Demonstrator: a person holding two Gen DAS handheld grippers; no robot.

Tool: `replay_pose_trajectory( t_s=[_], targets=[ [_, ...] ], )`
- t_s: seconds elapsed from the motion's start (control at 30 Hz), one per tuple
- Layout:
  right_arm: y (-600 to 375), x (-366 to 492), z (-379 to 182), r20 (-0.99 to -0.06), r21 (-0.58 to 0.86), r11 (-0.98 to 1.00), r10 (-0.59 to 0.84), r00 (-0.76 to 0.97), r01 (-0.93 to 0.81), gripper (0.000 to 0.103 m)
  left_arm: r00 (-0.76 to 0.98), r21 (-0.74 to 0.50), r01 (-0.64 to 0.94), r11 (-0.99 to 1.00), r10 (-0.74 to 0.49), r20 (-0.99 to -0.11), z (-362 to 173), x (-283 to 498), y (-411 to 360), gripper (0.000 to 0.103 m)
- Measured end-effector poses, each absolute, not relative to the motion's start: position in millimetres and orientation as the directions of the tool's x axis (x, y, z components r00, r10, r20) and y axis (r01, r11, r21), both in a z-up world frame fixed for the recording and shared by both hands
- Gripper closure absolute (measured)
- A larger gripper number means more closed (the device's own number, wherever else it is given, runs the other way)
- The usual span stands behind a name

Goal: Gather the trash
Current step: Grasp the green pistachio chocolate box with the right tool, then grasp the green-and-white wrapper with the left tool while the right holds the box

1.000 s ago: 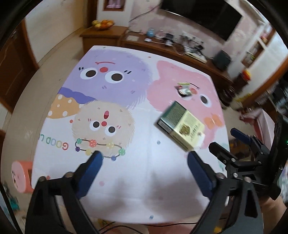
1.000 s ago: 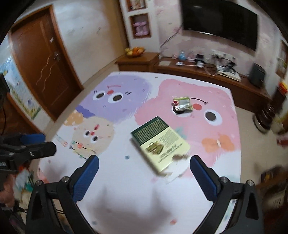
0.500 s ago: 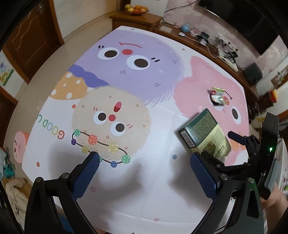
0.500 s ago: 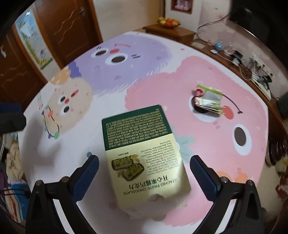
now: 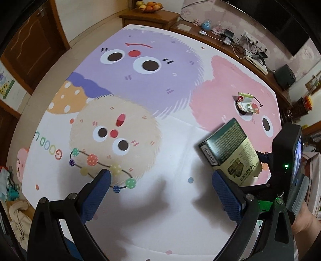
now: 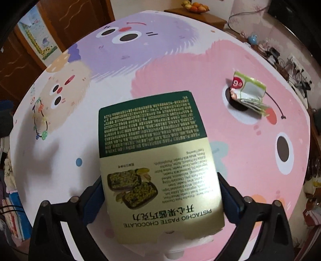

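A green and gold chocolate box (image 6: 154, 156) lies on the cartoon-print tablecloth (image 6: 180, 66). My right gripper (image 6: 160, 186) is open, with one blue finger along each long side of the box; the box hides its fingertips. In the left wrist view the same box (image 5: 230, 152) sits at the right, with the right gripper (image 5: 262, 158) behind it. A crumpled green and white wrapper (image 6: 248, 94) lies farther back on the pink monster, also seen as the wrapper (image 5: 245, 102). My left gripper (image 5: 160, 180) hangs open over the white part of the cloth, holding nothing.
A wooden sideboard (image 5: 230, 40) runs behind the table with a fruit bowl (image 5: 149, 5), cables and small items. Brown doors (image 6: 70, 16) stand at the left. Cloth and clutter (image 5: 16, 212) lie on the floor by the table's left edge. A hand (image 5: 303, 218) holds the right gripper.
My right gripper has come down and forward until its fingers flank the box. The left gripper has moved slightly closer to the table.
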State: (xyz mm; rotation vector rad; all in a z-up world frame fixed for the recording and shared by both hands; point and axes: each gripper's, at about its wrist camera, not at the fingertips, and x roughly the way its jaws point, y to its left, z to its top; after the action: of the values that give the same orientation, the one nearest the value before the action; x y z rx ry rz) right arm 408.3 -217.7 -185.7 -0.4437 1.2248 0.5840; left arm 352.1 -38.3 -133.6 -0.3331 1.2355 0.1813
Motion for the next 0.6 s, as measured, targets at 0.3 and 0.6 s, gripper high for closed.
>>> replay_pose_trajectory(
  t_s=[0.3,0.6],
  targets=[
    [-239.5,404.7,-165.2,-0.934,0.041,0.815,0.238,0.267,-0.579,0.008,0.349,-0.129,-0.196,0.972,-0.054,-0.936,-117.2,380.6,-66.4,0.004],
    [-304.7,421.8,-146.3,-0.912,0.111,0.924,0.240,0.331,-0.366,0.008,0.358,-0.132,0.028,0.991,-0.133,-0.924,-104.7,435.2,-121.0,0.004]
  ],
)
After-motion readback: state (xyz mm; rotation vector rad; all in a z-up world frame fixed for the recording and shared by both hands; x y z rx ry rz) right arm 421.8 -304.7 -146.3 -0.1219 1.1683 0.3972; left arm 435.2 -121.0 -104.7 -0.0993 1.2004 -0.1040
